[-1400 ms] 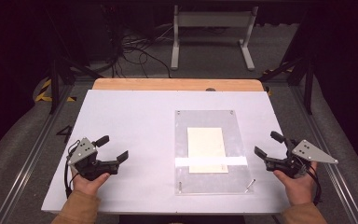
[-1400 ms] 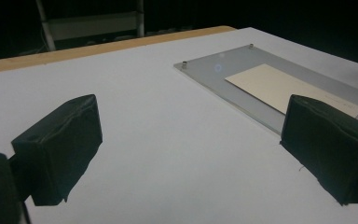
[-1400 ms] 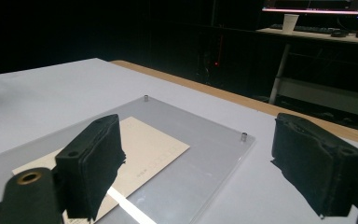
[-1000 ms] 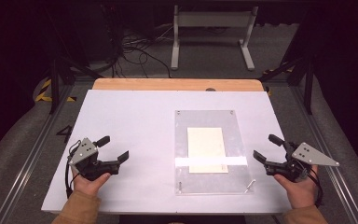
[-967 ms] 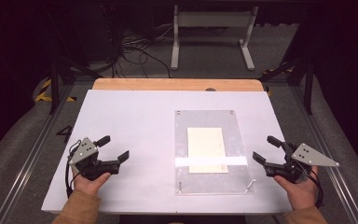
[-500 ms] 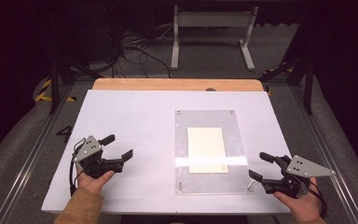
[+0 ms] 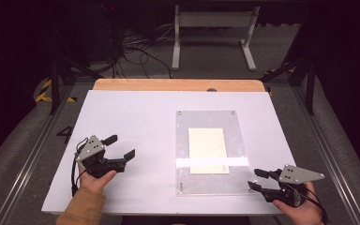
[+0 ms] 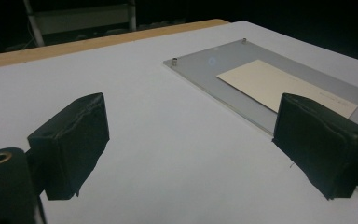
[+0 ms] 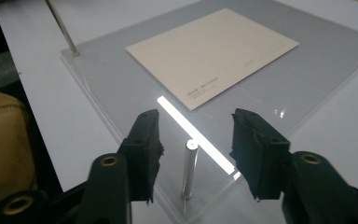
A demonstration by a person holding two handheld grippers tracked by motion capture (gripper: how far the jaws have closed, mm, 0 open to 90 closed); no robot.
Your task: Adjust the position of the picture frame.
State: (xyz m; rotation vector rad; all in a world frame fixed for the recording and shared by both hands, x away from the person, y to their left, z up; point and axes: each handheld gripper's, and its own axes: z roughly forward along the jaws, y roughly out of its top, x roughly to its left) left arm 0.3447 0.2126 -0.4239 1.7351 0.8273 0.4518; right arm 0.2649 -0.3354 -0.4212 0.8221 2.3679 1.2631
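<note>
Item: metal corner post [image 9: 189, 169] at the near right corner of the clear acrylic plate [image 7: 234, 180], upright between our right gripper [image 9: 193, 136] jaws, which have just been closing without touching it. A cream card [image 7: 208, 150] lies under the plate on the white table [image 7: 136, 117]. Our left gripper [image 7: 122, 146] waits well apart, jaws wide, empty.

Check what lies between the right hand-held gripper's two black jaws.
In the right gripper view, a thin upright metal pin at the corner of the clear acrylic plate stands between the jaws of the right hand-held gripper, which have just been closing; the pads do not touch it yet.
</note>
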